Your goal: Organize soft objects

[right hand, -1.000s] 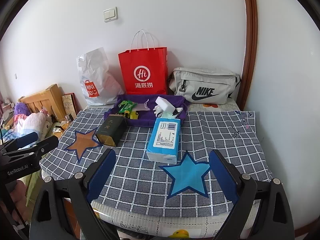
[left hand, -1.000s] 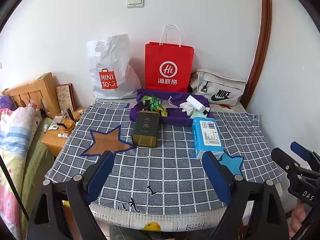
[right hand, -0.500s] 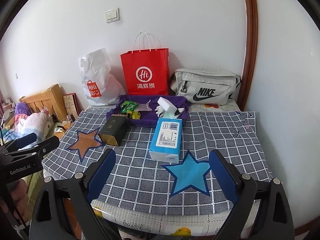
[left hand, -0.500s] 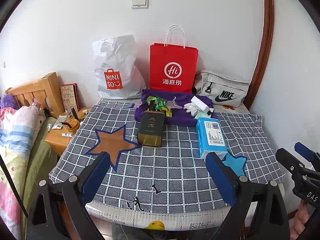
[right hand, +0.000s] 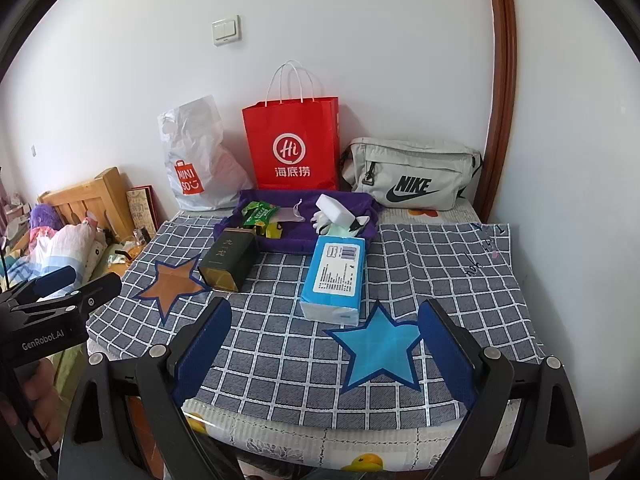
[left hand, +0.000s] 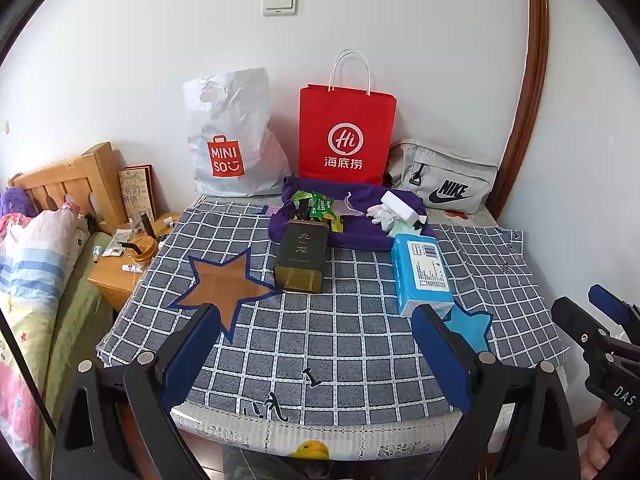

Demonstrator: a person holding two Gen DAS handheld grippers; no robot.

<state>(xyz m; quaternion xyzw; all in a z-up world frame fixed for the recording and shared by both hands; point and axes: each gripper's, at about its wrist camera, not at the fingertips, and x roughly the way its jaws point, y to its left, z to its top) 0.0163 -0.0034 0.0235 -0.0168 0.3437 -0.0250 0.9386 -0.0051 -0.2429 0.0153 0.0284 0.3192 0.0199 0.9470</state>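
tissue pack lengthwise toward wall

- The desk wears a grey checked cloth with two star patches.
- On the cloth: dark tin, blue tissue pack, purple tray.
- Three bags line the wall.

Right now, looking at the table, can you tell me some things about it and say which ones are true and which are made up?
1. The blue tissue pack lies on the checked cloth. True.
2. The red paper bag lies flat. False: it stands upright against the wall.
3. The dark tin rests beside the orange star. True.
4. The right gripper holds the tissue pack. False: its fingers are open and empty.
5. The grey Nike bag is left of the red bag. False: it is to the right.
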